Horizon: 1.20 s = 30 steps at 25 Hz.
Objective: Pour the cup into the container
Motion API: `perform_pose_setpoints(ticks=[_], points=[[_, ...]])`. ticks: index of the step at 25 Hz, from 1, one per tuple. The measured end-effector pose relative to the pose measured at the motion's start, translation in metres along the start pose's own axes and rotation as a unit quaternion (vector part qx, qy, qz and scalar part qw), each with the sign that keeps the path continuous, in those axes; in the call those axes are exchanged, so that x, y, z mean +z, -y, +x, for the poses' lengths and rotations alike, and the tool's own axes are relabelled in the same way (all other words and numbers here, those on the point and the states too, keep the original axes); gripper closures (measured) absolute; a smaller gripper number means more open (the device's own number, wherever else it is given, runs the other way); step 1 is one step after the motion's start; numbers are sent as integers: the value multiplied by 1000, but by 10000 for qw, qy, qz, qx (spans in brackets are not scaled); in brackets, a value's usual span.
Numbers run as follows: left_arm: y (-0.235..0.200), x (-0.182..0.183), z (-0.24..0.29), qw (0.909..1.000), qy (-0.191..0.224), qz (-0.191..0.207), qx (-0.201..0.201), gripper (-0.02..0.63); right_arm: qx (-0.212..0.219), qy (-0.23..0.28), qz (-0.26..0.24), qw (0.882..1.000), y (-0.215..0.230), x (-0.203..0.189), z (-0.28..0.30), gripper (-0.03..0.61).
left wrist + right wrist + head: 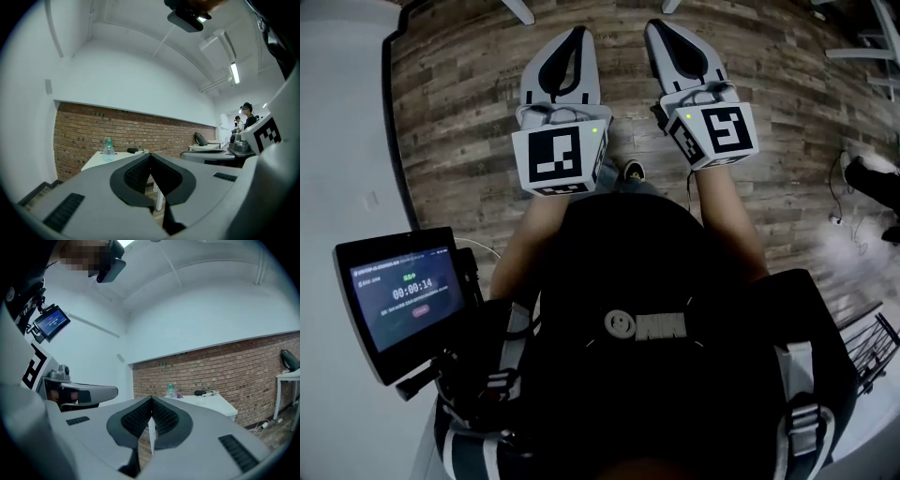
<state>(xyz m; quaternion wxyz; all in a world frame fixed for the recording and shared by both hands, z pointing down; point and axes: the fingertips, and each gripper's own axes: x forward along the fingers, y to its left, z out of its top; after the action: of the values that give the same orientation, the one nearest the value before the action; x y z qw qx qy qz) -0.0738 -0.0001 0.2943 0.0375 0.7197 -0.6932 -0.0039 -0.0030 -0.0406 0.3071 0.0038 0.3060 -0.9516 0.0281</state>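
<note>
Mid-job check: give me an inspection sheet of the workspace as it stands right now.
Surface: white table against the brick wall, some way ahead of both claws.
Job's things: no cup or container seen.
Clutter: clear bottle and small dark item on the table.
Grippers: left claw shut, empty; right claw shut, empty.
Cables: cable on the floor by the wall.
Surroundings: wood floor; timer screen at the head view's left; two people far off in the left gripper view.
</note>
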Motion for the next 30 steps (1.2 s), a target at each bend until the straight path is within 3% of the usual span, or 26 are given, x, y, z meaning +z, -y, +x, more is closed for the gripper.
perform_pose_setpoints(ticks=[4,11,17,24,30], points=[[-38,3,10,9999,34,-43,85,613,142,-67,-112,9998,-17,1,36,574],[-50,1,34,10000,11,-71,43,614,134,-120,-100,9998,-6,-3,55,574],[-40,-4,82,9999,-122,47,58,613,217,-102,13,9997,34,-8,77,574],[-29,10,209,9995,-252,173,71,612,313,23,-206,9993,131,11,142,574],[-39,15,228,9992,-223,270,175,613,312,69,56,9995,150,9,161,574]])
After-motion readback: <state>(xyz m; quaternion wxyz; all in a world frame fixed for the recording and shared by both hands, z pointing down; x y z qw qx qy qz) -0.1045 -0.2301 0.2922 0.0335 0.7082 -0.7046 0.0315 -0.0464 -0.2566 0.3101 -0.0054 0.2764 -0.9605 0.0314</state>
